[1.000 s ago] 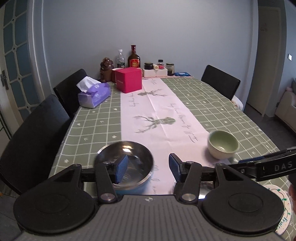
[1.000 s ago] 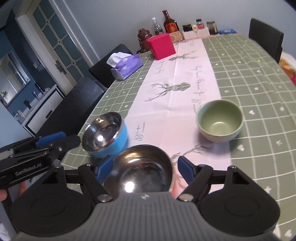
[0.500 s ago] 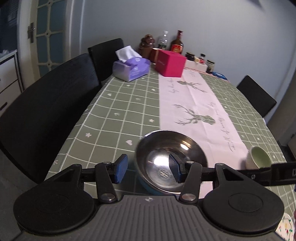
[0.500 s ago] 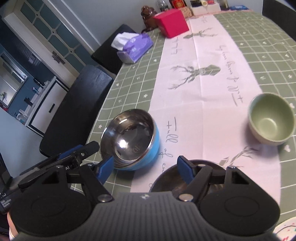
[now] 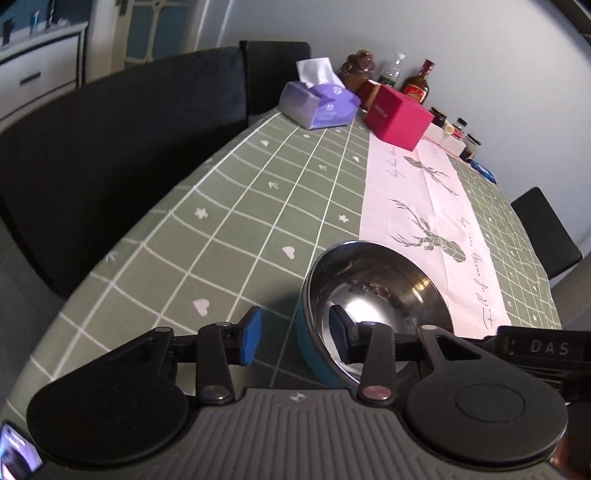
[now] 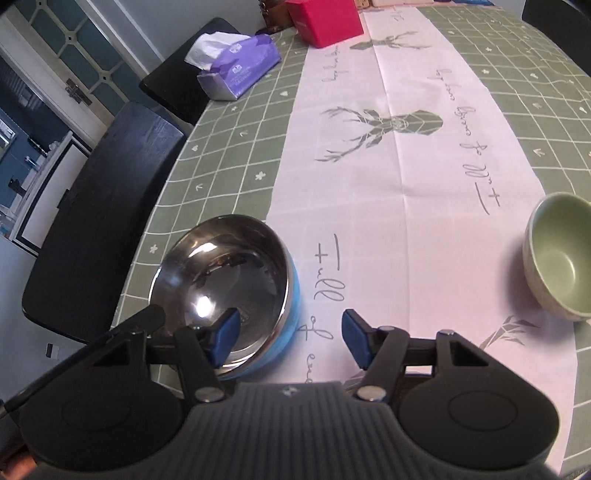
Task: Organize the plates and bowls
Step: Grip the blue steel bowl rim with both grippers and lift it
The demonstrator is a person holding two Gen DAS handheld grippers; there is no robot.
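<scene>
I have both grippers straddling opposite sides of the steel bowl with the blue outer wall [image 5: 373, 295], which sits near the table's near-left corner, half on the green checked cloth [image 5: 221, 236] and just at the edge of the pale deer-print runner [image 6: 406, 155]. On the left gripper [image 5: 295, 338] one blue pad hangs outside the bowl's wall and the other is down inside the basin, so the rim runs between them; the jaws are closing but I see a clear gap on the outer side, so nothing is pinched yet. The right gripper [image 6: 286, 336] mirrors that from the other side: its left pad is inside the bowl, its right pad over the runner beyond the wall, jaws also closing with the rim between them and not yet pressed. I judge I am placing them this way because a smooth, round bowl gives no handle, and a thin rim taken at two opposite points should lift level rather than tip. The green ceramic bowl [image 6: 557, 258] stands well apart to the right on the runner, a likely partner for stacking. The tissue pack [image 6: 240, 61] and red box [image 6: 325, 18] are far up the table, out of the way. My worry is the polished steel slipping if either pad bites too shallow.
</scene>
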